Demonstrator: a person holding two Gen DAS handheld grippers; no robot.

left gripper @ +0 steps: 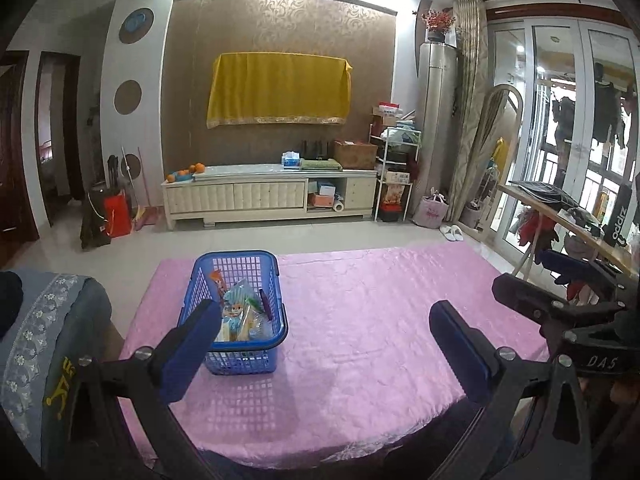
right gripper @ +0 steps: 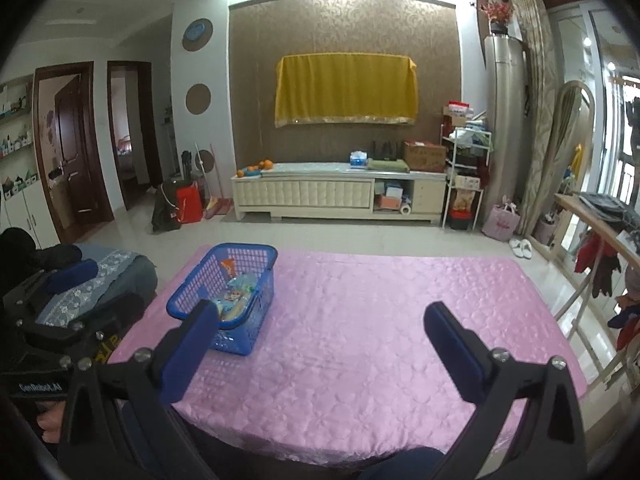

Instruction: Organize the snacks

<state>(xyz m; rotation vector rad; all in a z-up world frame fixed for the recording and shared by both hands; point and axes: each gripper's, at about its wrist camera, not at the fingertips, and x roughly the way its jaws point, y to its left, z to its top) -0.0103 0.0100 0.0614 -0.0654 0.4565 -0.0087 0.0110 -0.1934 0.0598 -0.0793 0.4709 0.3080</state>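
A glossy pink satin cloth (right gripper: 380, 320) covers the table. The basket (left gripper: 240, 268) is blue latticed plastic. Snack packets (left gripper: 240, 312) look shiny.

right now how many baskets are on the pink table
1: a blue basket on the left part of the pink table, holding snack packets. Both the left gripper and right gripper are open and empty. No other basket shows.

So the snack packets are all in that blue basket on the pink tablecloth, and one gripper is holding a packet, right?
Not quite. The snack packets are in the blue basket on the pink tablecloth, but neither gripper holds one: the left gripper and right gripper are both open and empty, as both wrist views show.
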